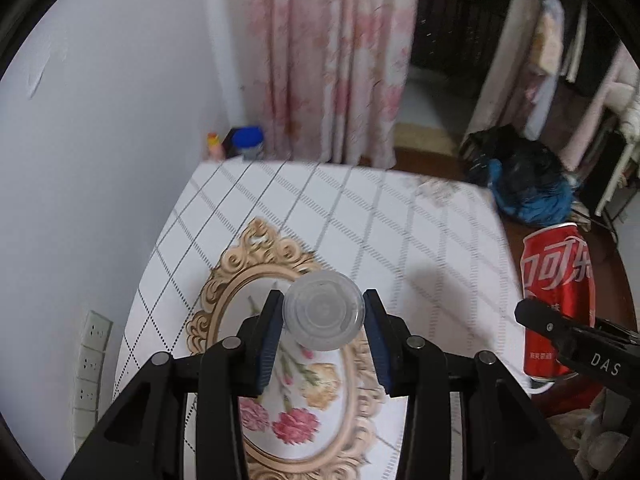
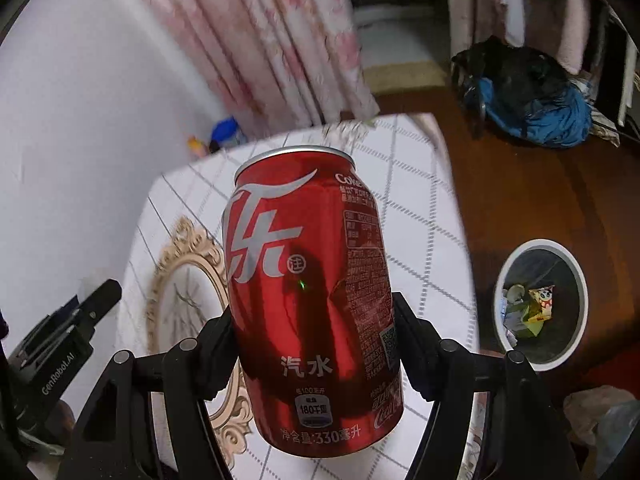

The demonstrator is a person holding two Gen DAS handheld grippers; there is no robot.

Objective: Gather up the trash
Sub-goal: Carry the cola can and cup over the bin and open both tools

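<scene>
Between the right gripper's (image 2: 316, 344) fingers a red aluminium cola can (image 2: 312, 304) is clamped upright; the white-rimmed round waste bin (image 2: 540, 304) is seen lower right, nearer this hand. A small clear plastic cup (image 1: 323, 311) is pinched by the left gripper (image 1: 323, 320) above the checked counter (image 1: 360, 216).

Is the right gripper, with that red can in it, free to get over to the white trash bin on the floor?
Probably yes. The right gripper holds the red can clear above the table, and the white trash bin stands open-topped on bare floor to its right, nothing visible between.
</scene>
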